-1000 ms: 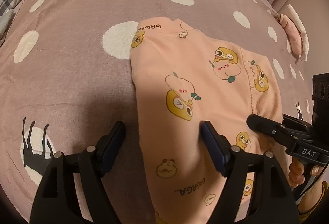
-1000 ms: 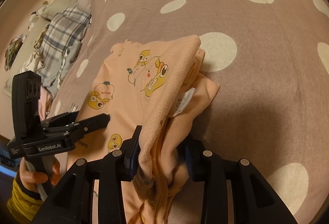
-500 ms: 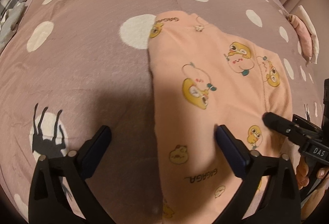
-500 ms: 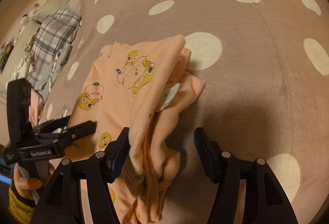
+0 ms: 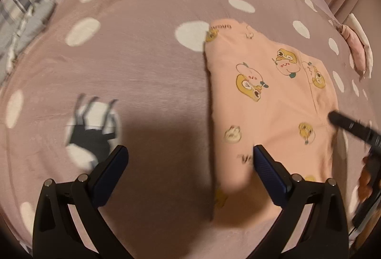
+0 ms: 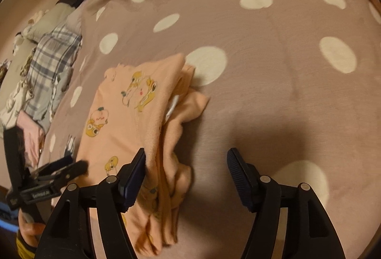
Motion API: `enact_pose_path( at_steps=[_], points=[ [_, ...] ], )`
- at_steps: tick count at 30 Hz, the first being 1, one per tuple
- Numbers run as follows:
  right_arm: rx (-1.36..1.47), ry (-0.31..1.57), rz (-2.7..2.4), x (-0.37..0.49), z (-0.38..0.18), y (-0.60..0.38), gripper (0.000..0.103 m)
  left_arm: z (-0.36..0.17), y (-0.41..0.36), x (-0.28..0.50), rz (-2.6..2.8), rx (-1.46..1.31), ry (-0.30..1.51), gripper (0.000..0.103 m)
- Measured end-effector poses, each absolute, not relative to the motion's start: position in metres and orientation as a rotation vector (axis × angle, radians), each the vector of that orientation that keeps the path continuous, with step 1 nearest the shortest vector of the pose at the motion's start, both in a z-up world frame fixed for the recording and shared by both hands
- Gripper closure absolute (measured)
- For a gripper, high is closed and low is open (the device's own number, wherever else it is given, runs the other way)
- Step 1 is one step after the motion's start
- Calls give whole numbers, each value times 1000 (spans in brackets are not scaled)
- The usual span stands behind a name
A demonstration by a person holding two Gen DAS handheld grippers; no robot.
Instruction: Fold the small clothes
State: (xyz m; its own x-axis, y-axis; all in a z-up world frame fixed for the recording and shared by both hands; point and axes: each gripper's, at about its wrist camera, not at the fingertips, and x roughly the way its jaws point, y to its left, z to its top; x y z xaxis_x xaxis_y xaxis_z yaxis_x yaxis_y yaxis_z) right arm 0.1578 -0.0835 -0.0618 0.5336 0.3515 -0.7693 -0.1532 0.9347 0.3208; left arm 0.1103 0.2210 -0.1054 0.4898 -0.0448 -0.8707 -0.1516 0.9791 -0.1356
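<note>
Peach cotton garment (image 5: 269,102) with cartoon prints lies folded on bed's mauve polka-dot blanket (image 5: 133,73). Top panel flat; loose layers bunched along right edge, white tag showing. Left tool (image 5: 190,165) wide, just opened, holding nothing, fold edge below. Right tool (image 6: 187,171) just opened, cloth brushing 1 finger, no grip. Judgement: 1 fold done; tidying or further fold left. Plaid fabric (image 6: 51,63) well apart.

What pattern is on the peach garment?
Yellow and peach cartoon characters on the peach garment, clearest in the left wrist view.
</note>
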Motion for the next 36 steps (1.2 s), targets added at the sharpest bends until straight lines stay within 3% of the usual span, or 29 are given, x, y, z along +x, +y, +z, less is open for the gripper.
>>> enact_pose_path(
  at_steps=[5, 7, 10, 12, 26, 36],
  points=[
    [165, 844, 296, 154, -38, -85, 36, -80, 214, 93, -1, -153, 960, 11],
    [159, 839, 361, 158, -36, -77, 36, -76, 203, 94, -64, -145, 948, 23],
    [141, 834, 403, 166, -39, -63, 61, -80, 180, 108, -132, -126, 963, 48],
    [133, 823, 421, 171, -41, -56, 73, -87, 175, 118, -167, -136, 986, 54],
    [178, 966, 385, 187, -77, -67, 77, -103, 168, 152, -149, -117, 1075, 54],
    [54, 817, 516, 116, -49, -53, 77, -94, 172, 176, -138, -171, 1033, 53]
  ],
)
